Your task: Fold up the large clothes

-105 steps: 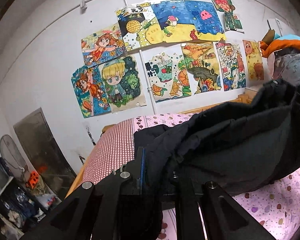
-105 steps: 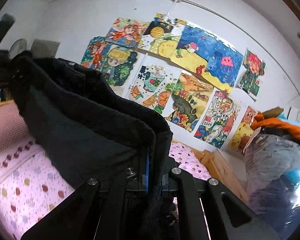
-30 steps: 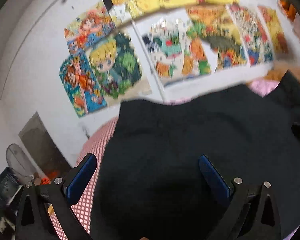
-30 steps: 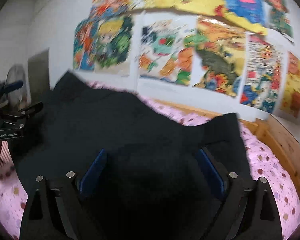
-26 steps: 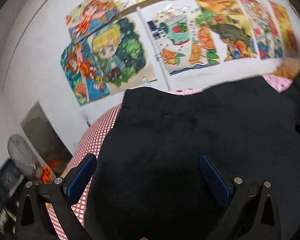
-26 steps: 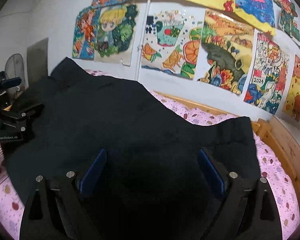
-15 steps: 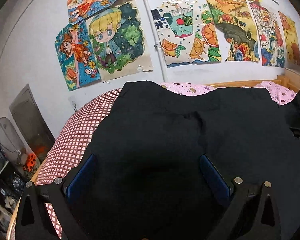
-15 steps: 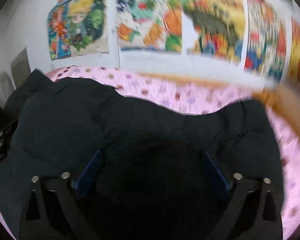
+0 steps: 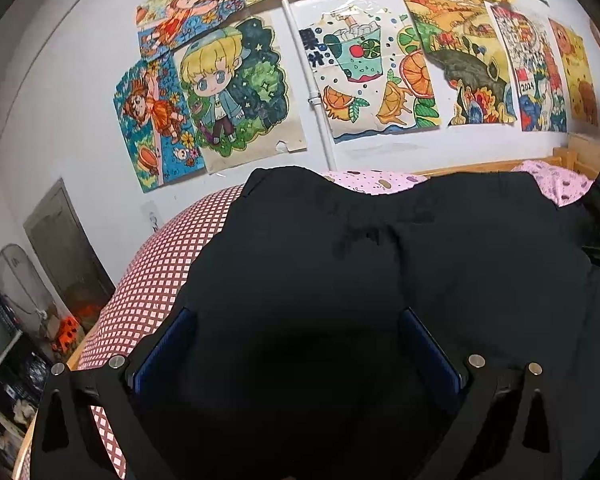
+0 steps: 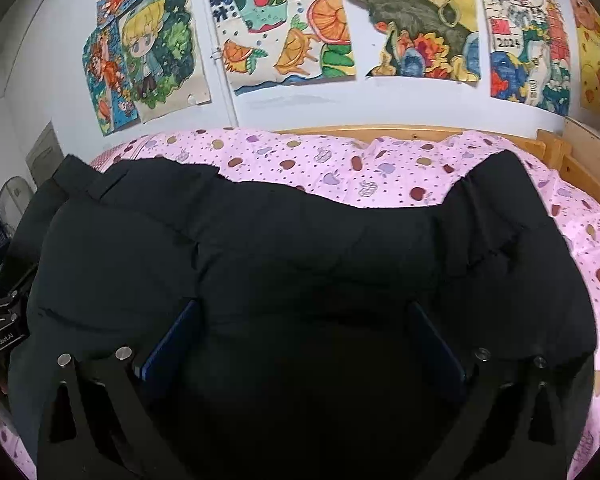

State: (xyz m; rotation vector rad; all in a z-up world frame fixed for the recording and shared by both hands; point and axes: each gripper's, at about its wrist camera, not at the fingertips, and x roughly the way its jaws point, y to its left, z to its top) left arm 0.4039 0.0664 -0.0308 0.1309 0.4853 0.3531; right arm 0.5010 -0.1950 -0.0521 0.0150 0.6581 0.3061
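While "2024" point(image 10: 507, 43) marks a poster, both grippers point(image 9: 296, 344) point(image 10: 300, 340) gape wide over the black garment point(image 10: 300, 248).

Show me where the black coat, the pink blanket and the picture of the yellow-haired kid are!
black coat point(image 10: 320, 248): right wrist view, its puffy middle.
pink blanket point(image 10: 340, 160): right wrist view, bare dotted part behind the coat.
yellow-haired kid picture point(image 9: 216, 72): left wrist view, the face.

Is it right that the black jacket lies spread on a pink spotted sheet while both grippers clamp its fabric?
Not quite. Both wrist views show the left gripper and right gripper open above the black jacket, gripping nothing. It does lie on the pink spotted sheet.
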